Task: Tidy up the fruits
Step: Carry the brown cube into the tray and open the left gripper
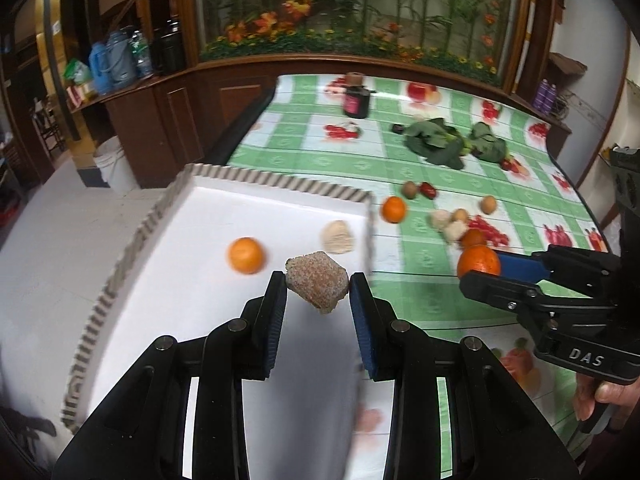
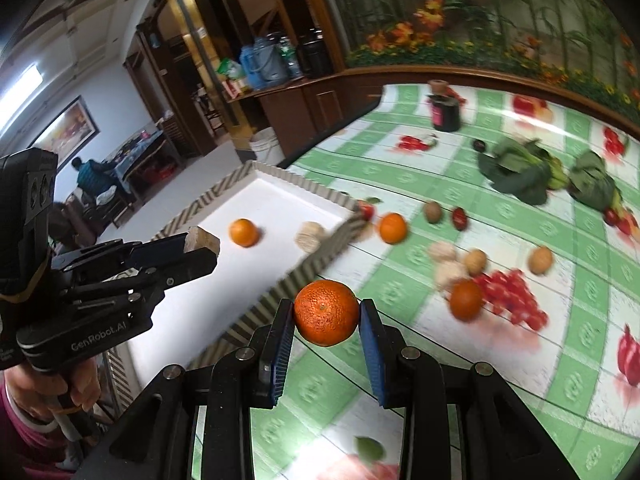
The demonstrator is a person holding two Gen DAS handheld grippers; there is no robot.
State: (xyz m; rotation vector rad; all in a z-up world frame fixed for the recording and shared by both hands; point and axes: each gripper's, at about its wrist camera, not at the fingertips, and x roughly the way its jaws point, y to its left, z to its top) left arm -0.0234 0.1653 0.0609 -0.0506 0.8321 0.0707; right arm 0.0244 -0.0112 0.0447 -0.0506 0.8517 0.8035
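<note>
My left gripper (image 1: 318,282) is shut on a brown rough lump (image 1: 316,282) and holds it above the white tray (image 1: 192,280); it also shows in the right wrist view (image 2: 200,246). My right gripper (image 2: 326,314) is shut on an orange (image 2: 326,312), held above the tablecloth beside the tray's right wall (image 2: 304,272); it shows in the left wrist view (image 1: 478,266) too. In the tray lie an orange (image 1: 246,255) and a pale lump (image 1: 339,237). On the cloth lie another orange (image 1: 394,209), a kiwi (image 1: 409,189), a red date (image 1: 427,190) and more small pieces.
Leafy greens (image 1: 434,140) lie further back on the green checked tablecloth (image 1: 420,300). A dark jar (image 1: 356,100) stands at the far edge. Brown egg-like pieces (image 1: 488,204) and pale lumps (image 1: 452,226) lie right of the tray. A wooden cabinet stands behind.
</note>
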